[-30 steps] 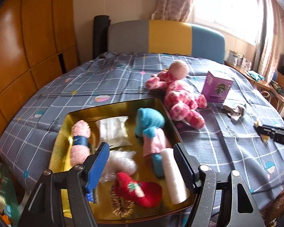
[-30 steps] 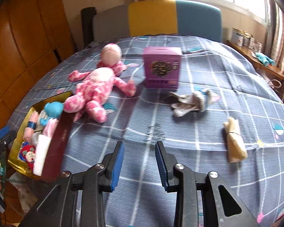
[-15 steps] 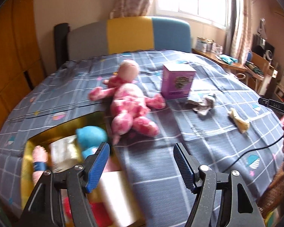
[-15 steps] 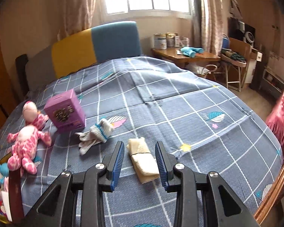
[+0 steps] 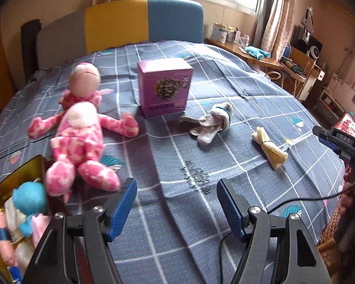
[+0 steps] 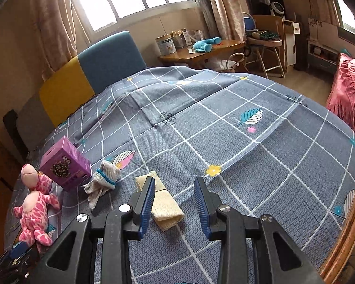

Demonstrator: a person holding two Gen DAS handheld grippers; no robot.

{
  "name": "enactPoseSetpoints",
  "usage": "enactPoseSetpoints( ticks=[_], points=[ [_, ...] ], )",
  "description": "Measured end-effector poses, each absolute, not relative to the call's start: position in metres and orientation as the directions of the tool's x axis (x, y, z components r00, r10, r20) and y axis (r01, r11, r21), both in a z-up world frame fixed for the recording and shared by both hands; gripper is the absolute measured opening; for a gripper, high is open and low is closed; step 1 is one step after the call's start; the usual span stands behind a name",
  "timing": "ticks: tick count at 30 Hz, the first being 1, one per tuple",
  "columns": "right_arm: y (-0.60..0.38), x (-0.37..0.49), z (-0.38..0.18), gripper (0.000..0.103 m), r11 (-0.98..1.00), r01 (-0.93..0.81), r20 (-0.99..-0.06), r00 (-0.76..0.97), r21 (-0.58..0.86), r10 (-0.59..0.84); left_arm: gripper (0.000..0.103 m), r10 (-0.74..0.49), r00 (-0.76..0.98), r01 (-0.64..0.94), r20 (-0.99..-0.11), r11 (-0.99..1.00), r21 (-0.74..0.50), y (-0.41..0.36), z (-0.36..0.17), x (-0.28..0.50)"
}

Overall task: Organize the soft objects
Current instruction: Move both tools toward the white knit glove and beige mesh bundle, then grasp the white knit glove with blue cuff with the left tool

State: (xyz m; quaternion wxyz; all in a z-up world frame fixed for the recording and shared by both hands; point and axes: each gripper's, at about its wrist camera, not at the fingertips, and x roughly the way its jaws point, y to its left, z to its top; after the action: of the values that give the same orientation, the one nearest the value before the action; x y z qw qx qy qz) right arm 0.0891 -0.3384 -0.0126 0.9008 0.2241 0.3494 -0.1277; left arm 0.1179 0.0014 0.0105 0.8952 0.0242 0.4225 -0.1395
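Both jaws gape, holding nothing; right gripper (image 6: 174, 201) hovers over cream cloth roll (image 6: 162, 201), roll at 11 o'clock off-centre, so closing might pinch the bedsheet (image 6: 248, 142)

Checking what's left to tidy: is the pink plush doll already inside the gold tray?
No, the pink plush doll lies on the bedspread beside the gold tray, outside its rim.
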Motion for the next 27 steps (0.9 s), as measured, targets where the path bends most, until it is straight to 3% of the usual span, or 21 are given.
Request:
enactPoseSetpoints(
  ticks=[6, 13, 27],
  points=[
    [-0.331, 0.093, -0.017, 0.033, 0.881, 0.349, -0.700, 0.713, 0.318, -0.029, 0.071, -0.234, 0.563, 0.321, -0.793, 0.946, -0.051, -0.037, -0.007, 0.150],
    [-0.331, 0.095, -0.021, 0.034, 0.876, 0.341, -0.711, 0.703, 0.342, 0.005, 0.081, -0.244, 0.553, 0.404, -0.796, 0.915, 0.001, -0.085, -0.023, 0.189],
    [-0.326, 0.106, -0.033, 0.034, 0.871, 0.306, -0.740, 0.666, 0.384, 0.093, 0.082, -0.210, 0.567, 0.524, -0.797, 0.838, 0.152, -0.168, -0.057, 0.271]
  ],
)
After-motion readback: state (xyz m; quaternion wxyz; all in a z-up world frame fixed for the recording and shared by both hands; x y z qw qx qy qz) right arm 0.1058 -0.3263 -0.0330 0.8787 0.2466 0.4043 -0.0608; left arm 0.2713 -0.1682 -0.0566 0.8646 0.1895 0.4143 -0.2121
